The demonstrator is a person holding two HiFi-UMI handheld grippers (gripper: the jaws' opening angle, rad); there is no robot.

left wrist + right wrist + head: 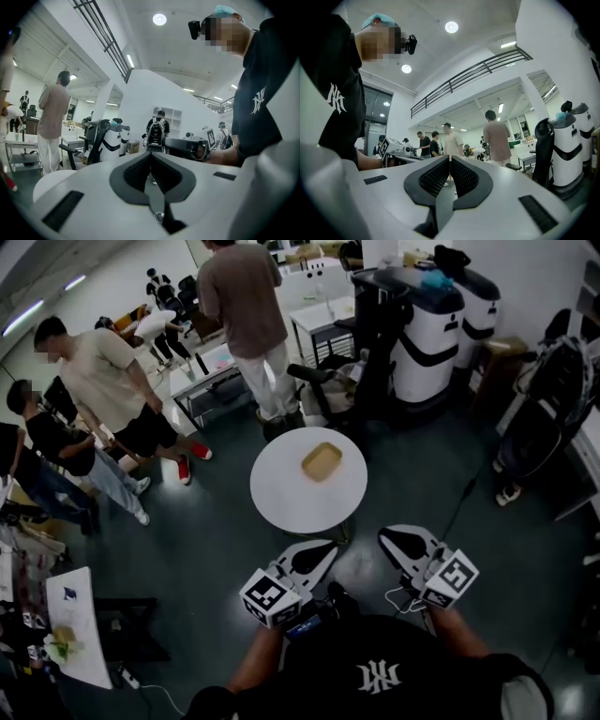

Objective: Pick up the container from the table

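Container sits on table; left gripper and right gripper level, closed.

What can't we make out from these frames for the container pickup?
- Container contents: head view, too small to tell whether it holds anything.
- Container in the gripper views: not seen; the bodies of the left claw and right claw fill the lower frame.
- Table base: head view, mostly hidden under its own top.
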